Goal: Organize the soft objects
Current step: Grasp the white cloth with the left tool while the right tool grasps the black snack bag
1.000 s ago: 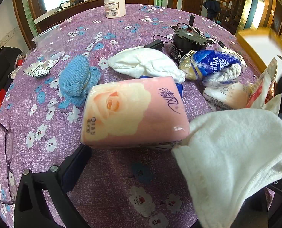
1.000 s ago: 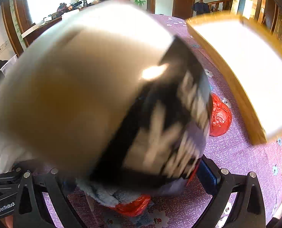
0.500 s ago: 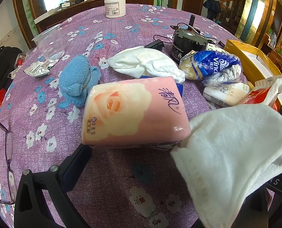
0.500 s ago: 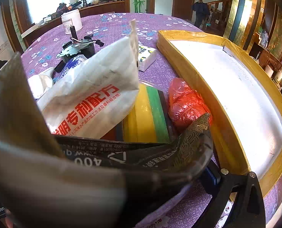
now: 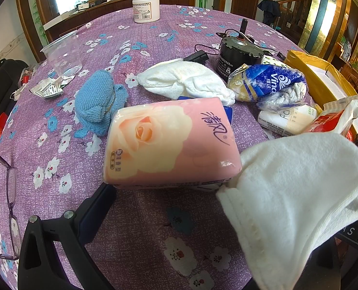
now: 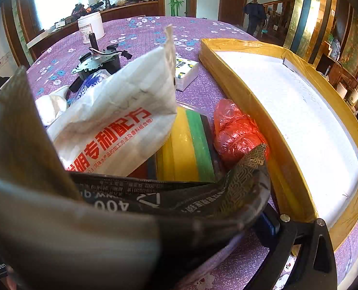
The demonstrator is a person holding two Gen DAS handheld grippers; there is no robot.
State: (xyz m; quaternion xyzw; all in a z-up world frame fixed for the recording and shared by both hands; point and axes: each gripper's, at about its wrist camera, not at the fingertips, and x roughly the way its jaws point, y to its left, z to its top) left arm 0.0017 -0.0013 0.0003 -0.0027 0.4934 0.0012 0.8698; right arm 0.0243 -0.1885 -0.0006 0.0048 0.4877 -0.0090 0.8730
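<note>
Left gripper (image 5: 169,236) sits low over the purple flowered bench (image 5: 154,38), fingers spread wide, left finger (image 5: 58,241) plain to see at the lower left, the right one buried under a white towel (image 5: 299,198) that drapes over that side; whether the fingers actually pinch the towel, I cannot tell. Right in front lies a pink tissue pack (image 5: 171,142) flat on the bench, its near corner touching the towel. Just beside it on the left, a blue cloth (image 5: 99,101), bunched up. Behind the pack, a second white cloth (image 5: 186,79), and next to that a blue and white tissue bag (image 5: 268,82) leaning against a black motor (image 5: 237,55). A clear plastic cup (image 5: 63,55) stands far left, a white jar (image 5: 146,7) at the far edge, spectacles (image 5: 10,193) at the near left rim.

Over to the right gripper (image 6: 154,236): a dark printed bag (image 6: 191,200) fills the lower view, lying across between the fingers, only the right finger (image 6: 307,249) showing, so it looks clamped on the bag. Beyond it, a white packet with red lettering (image 6: 121,116), a yellow and green block (image 6: 191,145), a crumpled red plastic bag (image 6: 237,130), and alongside, the yellow-edged white tray (image 6: 227,55)
</note>
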